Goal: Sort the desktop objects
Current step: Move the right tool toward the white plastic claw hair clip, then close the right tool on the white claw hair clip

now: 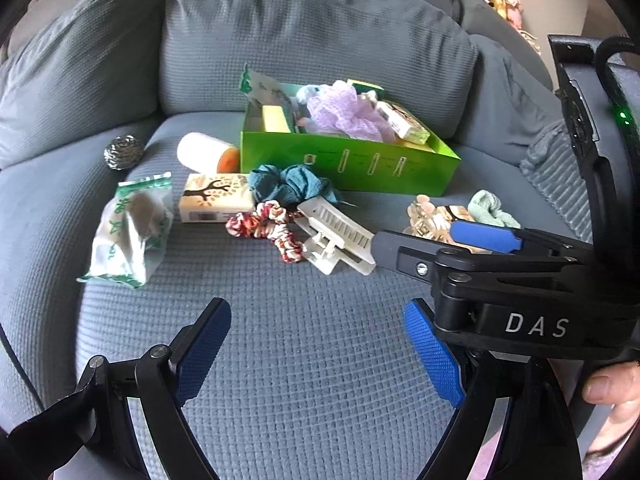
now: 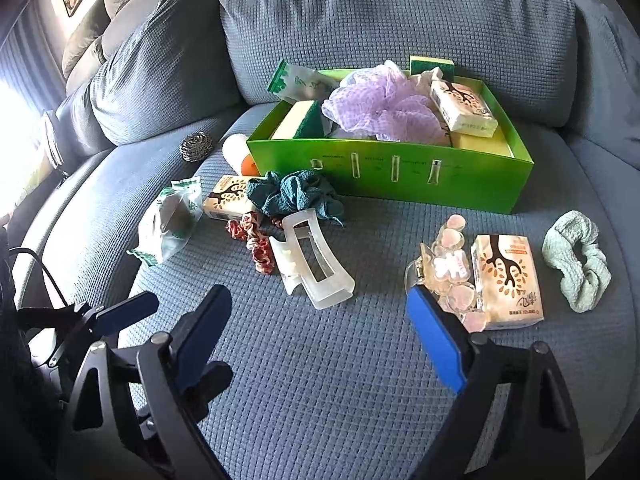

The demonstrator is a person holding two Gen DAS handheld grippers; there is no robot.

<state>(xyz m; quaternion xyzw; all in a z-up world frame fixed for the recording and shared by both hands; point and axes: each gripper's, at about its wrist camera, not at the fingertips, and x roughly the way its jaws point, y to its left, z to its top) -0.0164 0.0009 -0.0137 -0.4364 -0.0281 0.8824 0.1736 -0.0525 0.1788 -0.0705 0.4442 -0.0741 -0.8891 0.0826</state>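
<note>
Nearby, white hair clip beside red scrunchie, green box behind

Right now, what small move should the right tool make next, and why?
Probably ease the right tool forward over the white hair claw: it is open and empty, the claw lies loose just ahead, and the green box already holds sorted items.

Green box, lilac mesh puff, teal scrunchie, perhaps red-and-white floral scrunchie.
</note>
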